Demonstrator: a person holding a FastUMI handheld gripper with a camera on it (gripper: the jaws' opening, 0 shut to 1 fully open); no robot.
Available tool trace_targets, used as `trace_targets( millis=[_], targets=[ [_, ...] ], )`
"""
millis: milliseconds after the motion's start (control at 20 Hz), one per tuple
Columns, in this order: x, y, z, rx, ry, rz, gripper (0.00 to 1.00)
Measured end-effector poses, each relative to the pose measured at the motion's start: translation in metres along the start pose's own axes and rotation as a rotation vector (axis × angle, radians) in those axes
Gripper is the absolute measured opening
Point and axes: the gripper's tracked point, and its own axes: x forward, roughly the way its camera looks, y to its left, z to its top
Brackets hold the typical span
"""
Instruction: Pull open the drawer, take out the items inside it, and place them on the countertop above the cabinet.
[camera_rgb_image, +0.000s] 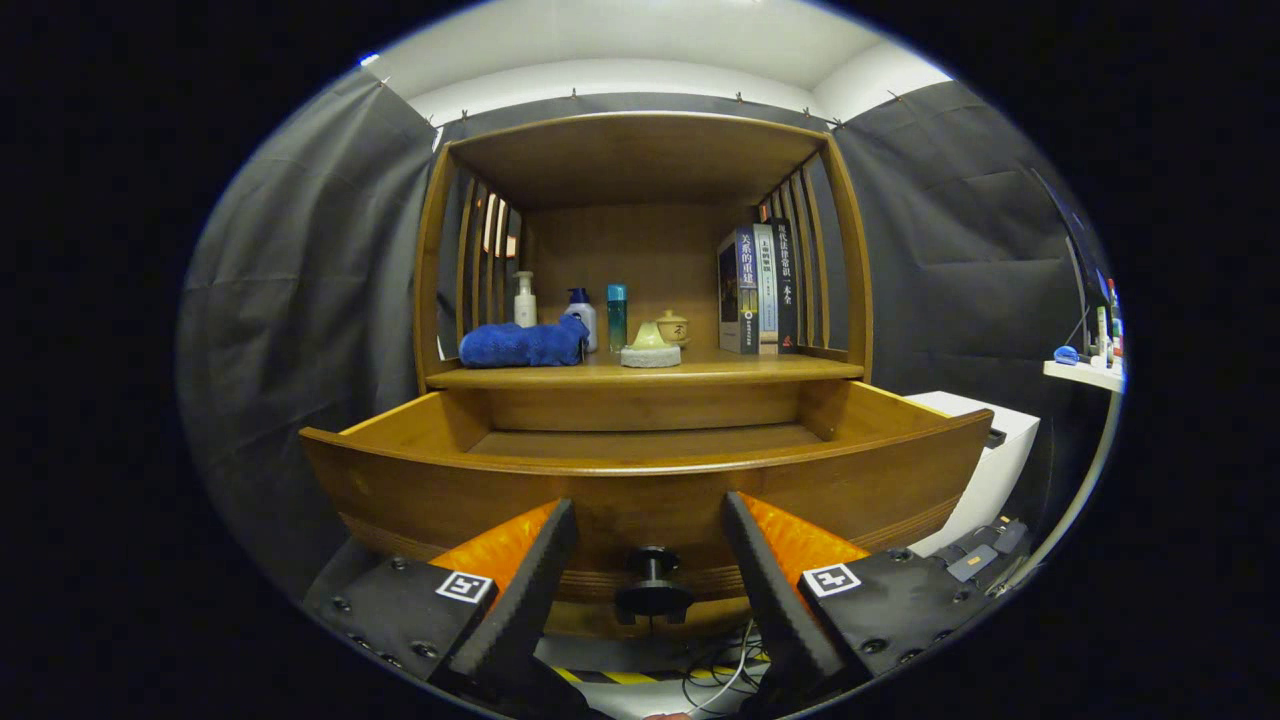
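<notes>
The wooden drawer (640, 490) of the cabinet stands pulled out toward me; the part of its floor that shows is bare wood. Its dark round knob (652, 590) sits on the drawer front, between my fingers but untouched by them. My gripper (648, 520) is open, its fingertips level with the drawer front, one on each side of the knob. On the countertop (760, 369) above lie a blue towel (523, 344), a white bottle (525, 299), a white pump bottle with a blue top (581, 317), a teal bottle (617, 317), a small yellow-green piece on a round pad (650, 347) and a small lidded pot (672, 326).
Three upright books (758, 290) stand at the right of the countertop, under the cabinet's top shelf. A white box (985, 460) sits right of the drawer, with a small shelf (1085, 372) of items farther right. Cables (715, 680) lie on the floor below the drawer.
</notes>
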Motion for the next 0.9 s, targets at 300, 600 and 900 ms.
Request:
trace_targets(
  millis=[300, 600, 900],
  targets=[
    [0.007, -0.002, 0.005, 0.023, 0.005, 0.014, 0.98],
    [0.03, -0.001, 0.012, 0.035, 0.011, 0.007, 0.98],
    [0.057, 0.0, 0.021, 0.033, 0.008, 0.002, 0.98]
  ],
)
